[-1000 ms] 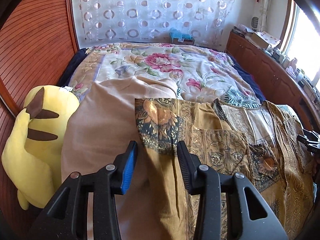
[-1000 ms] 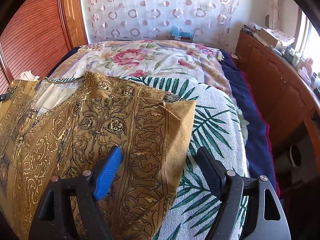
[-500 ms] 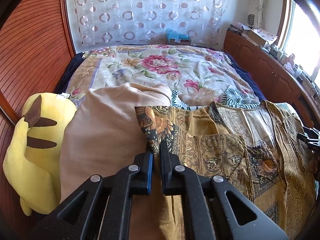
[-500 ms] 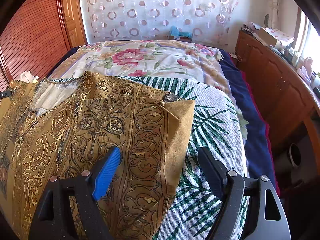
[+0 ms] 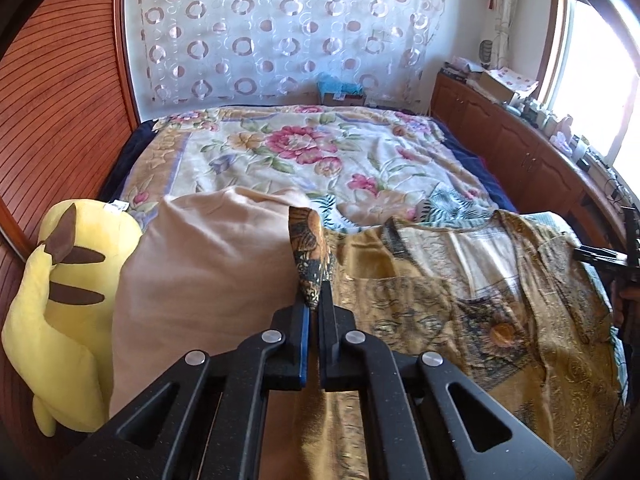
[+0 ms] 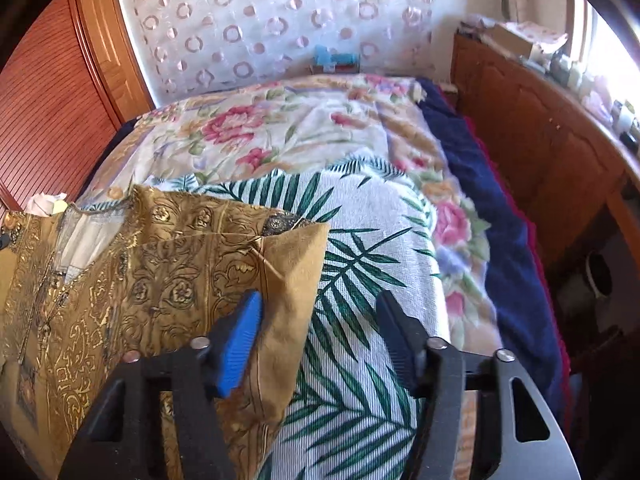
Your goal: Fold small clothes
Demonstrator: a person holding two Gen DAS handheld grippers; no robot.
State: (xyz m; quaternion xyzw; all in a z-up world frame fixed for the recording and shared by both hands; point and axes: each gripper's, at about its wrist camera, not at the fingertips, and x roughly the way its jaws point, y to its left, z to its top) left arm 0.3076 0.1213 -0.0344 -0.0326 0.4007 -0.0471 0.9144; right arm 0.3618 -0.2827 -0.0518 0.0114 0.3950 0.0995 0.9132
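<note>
1. Covering most of both views, a bed carries a cream floral quilt with pink blooms, edged by a dark navy blanket.
2. Lying nearer over the quilt is a white woven throw printed with green palm leaves.
3. Resting on that throw is the task's garment, a mustard-gold patterned shirt with ornate scrollwork, spread flat with its pale inner lining showing at the neck.
4. Sitting just left of the shirt is a plain beige cushion, touching the garment's left edge.
5. Leaning against the cushion's far side is a yellow plush toy with brown-tipped ears, beside the reddish wooden panel wall.
6. Pinching the shirt's left sleeve, the left gripper is clenched on the fabric, which stands up in a raised fold above its jaws.
7. Closing at this moment, the right gripper has its jaws apart, the shirt's folded right edge between them beside the blue pad; the other pad is clear of the cloth.
</note>
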